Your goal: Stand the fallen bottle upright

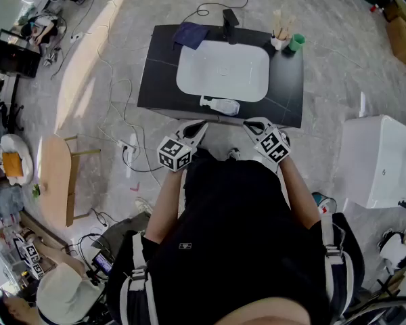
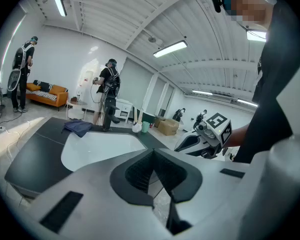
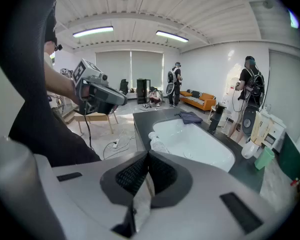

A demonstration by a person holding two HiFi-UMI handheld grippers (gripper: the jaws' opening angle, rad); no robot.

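Bottle (image 1: 220,105) is lying on its side at the near edge of the sink (image 1: 189,73), on the dark surface (image 1: 157,80), right in front of me. Both tools hang just short of the surface: left tool (image 1: 200,125) pressed together, nothing in it; right tool (image 1: 252,124) pressed together too, empty. I'd call this the approach, no grasp yet. Next move, as I judge it: spread one tool, reach in, pinch the bottle across its body, then tip it up.
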